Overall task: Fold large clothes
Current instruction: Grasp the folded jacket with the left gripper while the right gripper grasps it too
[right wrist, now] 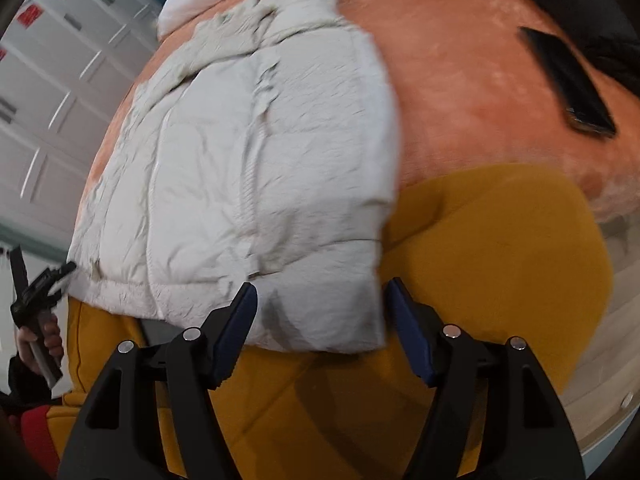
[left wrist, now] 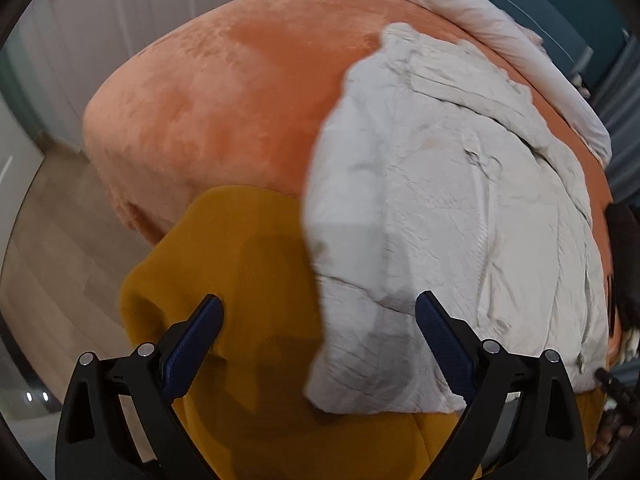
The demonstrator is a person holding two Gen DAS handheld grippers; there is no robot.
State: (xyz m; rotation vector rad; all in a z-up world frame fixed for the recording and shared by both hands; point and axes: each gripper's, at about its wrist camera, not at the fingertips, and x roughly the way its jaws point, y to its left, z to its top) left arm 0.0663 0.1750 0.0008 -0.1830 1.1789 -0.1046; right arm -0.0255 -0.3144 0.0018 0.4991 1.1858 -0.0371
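Currently both my tools, left (left wrist: 318,330) and right (right wrist: 320,322), stand open and empty above the jacket's (left wrist: 440,184) near hem. Jacket lies on the bed (left wrist: 224,100), sides folded in. Next: grip hem corners, fold toward collar.

Home bedroom – bed (left wrist: 224,92), pillow (left wrist: 472,12), wardrobe doors (right wrist: 60,92)

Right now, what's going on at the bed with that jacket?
A person is folding a pale puffer jacket on the orange blanket; it partly overlies a mustard garment. Both hand-held grippers hover above the jacket's near edge, open and empty: the left hand-held gripper at one lower corner, the right hand-held gripper at the other. A dark phone-like object lies farther off on the blanket.
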